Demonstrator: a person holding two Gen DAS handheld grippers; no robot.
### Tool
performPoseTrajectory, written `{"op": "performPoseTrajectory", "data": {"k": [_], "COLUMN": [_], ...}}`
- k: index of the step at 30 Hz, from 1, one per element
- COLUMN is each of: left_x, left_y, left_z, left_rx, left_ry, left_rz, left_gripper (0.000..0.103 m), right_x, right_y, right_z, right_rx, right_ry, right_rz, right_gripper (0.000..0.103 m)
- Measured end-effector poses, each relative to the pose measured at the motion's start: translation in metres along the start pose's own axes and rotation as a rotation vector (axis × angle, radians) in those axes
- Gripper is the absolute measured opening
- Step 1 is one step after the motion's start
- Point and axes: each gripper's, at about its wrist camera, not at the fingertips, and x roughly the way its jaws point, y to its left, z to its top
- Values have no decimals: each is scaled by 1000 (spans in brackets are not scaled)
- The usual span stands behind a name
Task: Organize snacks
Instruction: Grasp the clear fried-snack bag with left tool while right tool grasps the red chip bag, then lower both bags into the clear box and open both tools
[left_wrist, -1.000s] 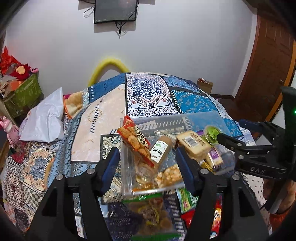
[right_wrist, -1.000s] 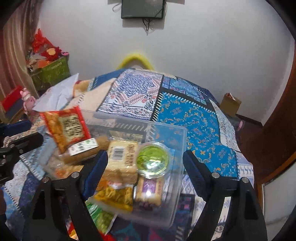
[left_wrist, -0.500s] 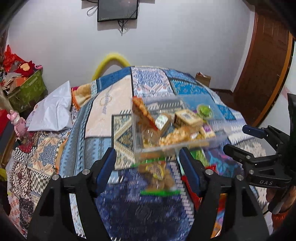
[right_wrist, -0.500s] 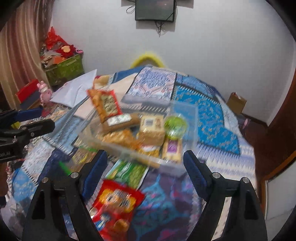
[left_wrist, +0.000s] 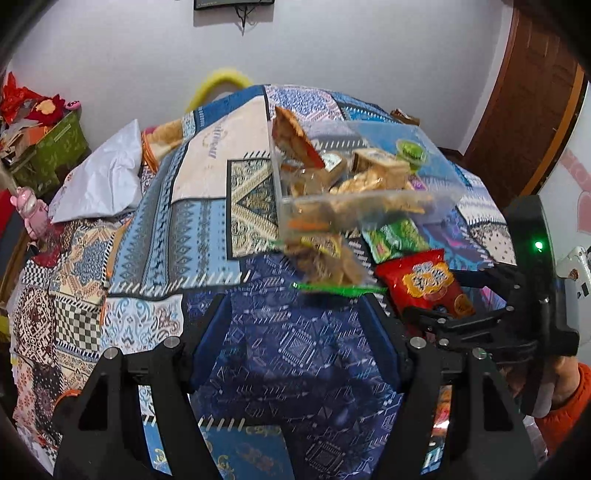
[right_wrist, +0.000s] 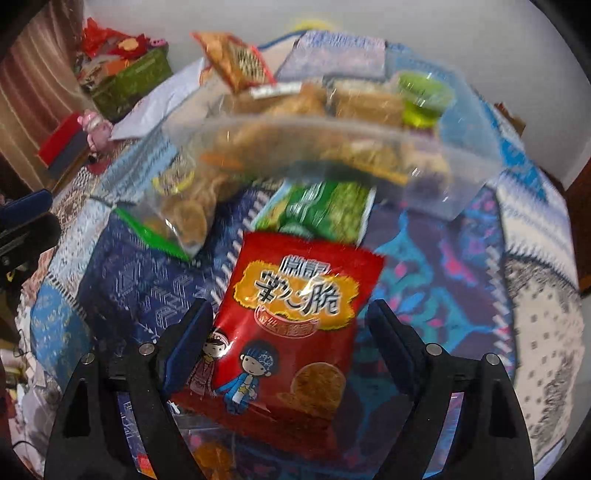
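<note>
Fingers of the right gripper (right_wrist: 290, 345) stand wide apart, straddling the red snack bag (right_wrist: 291, 332) without clearly pressing it. At twelve o'clock beyond it lie a green packet (right_wrist: 325, 210) and the clear plastic tub (right_wrist: 454, 177) filled with snacks. The left gripper (left_wrist: 295, 338) is also spread, with only the patterned bedspread (left_wrist: 155, 229) between its fingers; a clear cookie bag (left_wrist: 325, 258) lies at twelve o'clock.
</note>
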Motion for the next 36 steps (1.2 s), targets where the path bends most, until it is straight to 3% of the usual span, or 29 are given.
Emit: {"op": "performPoseTrajectory", "data": {"k": [2, 4, 8, 10, 13, 15, 22, 36], "left_x": [3, 6, 12, 16, 24, 31, 69, 131], "left_y": [1, 1, 0, -3, -9, -11, -21, -30], "left_z": [-4, -6, -6, -3, 2, 6, 22, 31], "left_rx": [0, -1, -4, 0, 4, 1, -12, -49], "left_ry": [11, 16, 29, 33, 39, 49, 97, 182], "left_rz": [2, 1, -9, -11, -18, -25, -18, -24], "left_gripper": [70, 70, 70, 70, 70, 70, 70, 70], "right_x": [7, 10, 14, 13, 5, 1, -19, -49], "right_y": [1, 5, 19, 19, 8, -1, -30, -55], "right_z": [1, 1, 0, -2, -6, -8, -22, -41], "right_rx": [13, -5, -83, -92, -62, -41, 15, 75], "right_ry": [18, 15, 6, -15, -54, -65, -95, -158], "right_rz": [6, -1, -63, -61, -51, -29, 25, 3], "right_gripper": [86, 94, 95, 91, 72, 70, 68, 68]}}
